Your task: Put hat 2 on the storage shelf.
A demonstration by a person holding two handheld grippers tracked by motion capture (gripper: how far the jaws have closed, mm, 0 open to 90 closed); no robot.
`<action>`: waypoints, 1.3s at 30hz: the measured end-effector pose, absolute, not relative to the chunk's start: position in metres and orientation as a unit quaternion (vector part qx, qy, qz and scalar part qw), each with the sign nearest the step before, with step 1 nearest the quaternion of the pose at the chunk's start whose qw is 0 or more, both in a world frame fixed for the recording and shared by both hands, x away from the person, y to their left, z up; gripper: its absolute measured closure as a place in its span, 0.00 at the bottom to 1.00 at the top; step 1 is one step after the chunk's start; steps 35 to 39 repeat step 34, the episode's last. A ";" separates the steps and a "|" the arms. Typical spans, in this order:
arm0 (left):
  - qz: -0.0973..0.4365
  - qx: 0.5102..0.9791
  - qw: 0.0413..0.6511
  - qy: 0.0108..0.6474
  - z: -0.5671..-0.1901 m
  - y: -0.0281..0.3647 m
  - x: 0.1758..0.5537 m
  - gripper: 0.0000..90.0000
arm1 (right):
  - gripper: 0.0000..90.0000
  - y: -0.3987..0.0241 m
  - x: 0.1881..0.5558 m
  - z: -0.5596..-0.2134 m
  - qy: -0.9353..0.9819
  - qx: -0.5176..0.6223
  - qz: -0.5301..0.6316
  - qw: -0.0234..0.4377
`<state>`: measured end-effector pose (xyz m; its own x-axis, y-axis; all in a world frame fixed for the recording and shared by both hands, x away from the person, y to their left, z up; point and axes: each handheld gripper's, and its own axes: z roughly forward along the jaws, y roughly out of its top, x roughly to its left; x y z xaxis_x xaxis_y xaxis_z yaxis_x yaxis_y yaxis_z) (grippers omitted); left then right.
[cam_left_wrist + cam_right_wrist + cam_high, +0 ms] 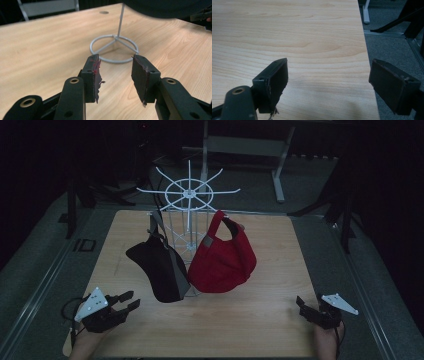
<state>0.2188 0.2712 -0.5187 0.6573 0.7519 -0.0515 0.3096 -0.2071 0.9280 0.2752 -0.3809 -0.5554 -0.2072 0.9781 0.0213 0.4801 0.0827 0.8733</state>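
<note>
Hanging from a white wire rack [189,195] at mid-tabletop [240,320], a black cap [159,267] and a red cap [222,260] touch side by side, the black one on the left; the left gripper [131,301] rests low at the near-left corner, jaws partly apart with nothing between them, facing the rack's ring base [114,48] under the black cap's edge [165,7]; the right gripper [301,304] sits at the near-right edge, jaws wide and empty. The step in hand appears to be the reach for the black cap; done well, the left jaws would open further, rise to the brim and grip it squarely without rocking the rack or disturbing the red cap.
</note>
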 end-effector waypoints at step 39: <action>0.228 0.730 0.500 0.406 -0.549 0.290 0.201 0.62 | 0.18 -0.381 0.276 -0.556 0.670 0.543 0.400 0.310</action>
